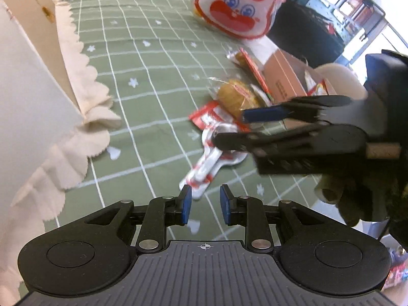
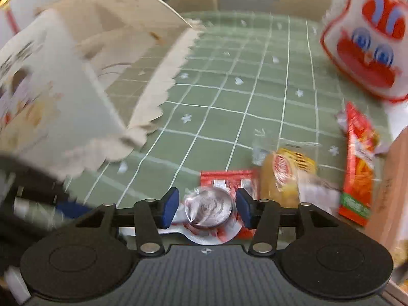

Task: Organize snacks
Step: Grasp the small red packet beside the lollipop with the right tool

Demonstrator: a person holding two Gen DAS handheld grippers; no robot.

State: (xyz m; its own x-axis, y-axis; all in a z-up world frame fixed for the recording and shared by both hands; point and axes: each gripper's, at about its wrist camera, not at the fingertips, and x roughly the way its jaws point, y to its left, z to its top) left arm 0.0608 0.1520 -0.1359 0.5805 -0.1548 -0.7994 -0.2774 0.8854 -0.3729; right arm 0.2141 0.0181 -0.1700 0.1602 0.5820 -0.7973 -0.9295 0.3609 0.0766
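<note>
The spoon-shaped snack packet [image 2: 209,211], white with red print and a clear round bubble at its head, lies flat on the green checked tablecloth [image 2: 229,97], and I take it as my landmark. My right gripper [image 2: 207,207] sits low over it with the blue pads [image 2: 170,204] standing either side of the bubble, a clear gap showing on both sides, so the jaws are open around the packet's head and not pressing it. My left gripper [image 1: 205,204] hovers just short of the packet's handle end [image 1: 196,181], its blue fingers [image 1: 186,204] a narrow way apart with only tablecloth between them; it holds nothing. Just beyond the packet's head lies a red flat sachet [image 2: 227,178], partly under it. Beside that, to the right of the packet, is a clear-wrapped golden bun [image 2: 285,178] with a red and yellow label, and further right a tall red and orange snack pouch [image 2: 359,168] leans against a brown cardboard box [image 2: 392,183]. Well beyond the packet, at the far right of the table, stands a large white bag with a red cartoon face [image 2: 367,40]. To the left of the packet, well apart, is a cream container with a scalloped fabric edge [image 2: 76,97], blurred in the right view.
</note>
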